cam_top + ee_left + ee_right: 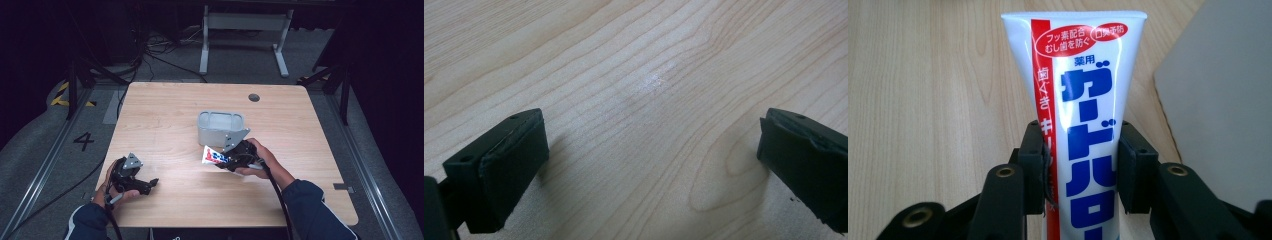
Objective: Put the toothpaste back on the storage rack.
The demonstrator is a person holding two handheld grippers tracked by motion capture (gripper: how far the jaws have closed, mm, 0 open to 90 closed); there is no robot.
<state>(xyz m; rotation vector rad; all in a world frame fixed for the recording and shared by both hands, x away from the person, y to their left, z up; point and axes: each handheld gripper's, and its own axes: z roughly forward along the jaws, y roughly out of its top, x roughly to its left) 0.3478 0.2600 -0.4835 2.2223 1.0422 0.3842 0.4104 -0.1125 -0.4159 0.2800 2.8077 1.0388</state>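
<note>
A white toothpaste tube (1083, 105) with red and blue lettering sticks out from my right gripper (1079, 167), whose black pads press on both of its sides. In the high view the tube (212, 156) points left, just in front of a grey open-topped bin (220, 127), with the right gripper (231, 161) held slightly above the table. My left gripper (150, 184) rests at the table's front left, jaws wide apart. Between its fingers (499, 165) lies only bare wood.
The light wooden table (165, 110) has a small round dark cap (254, 97) near its far edge. The grey bin's wall (1228, 100) stands close on the right in the right gripper view. A white frame stands on the floor beyond the table.
</note>
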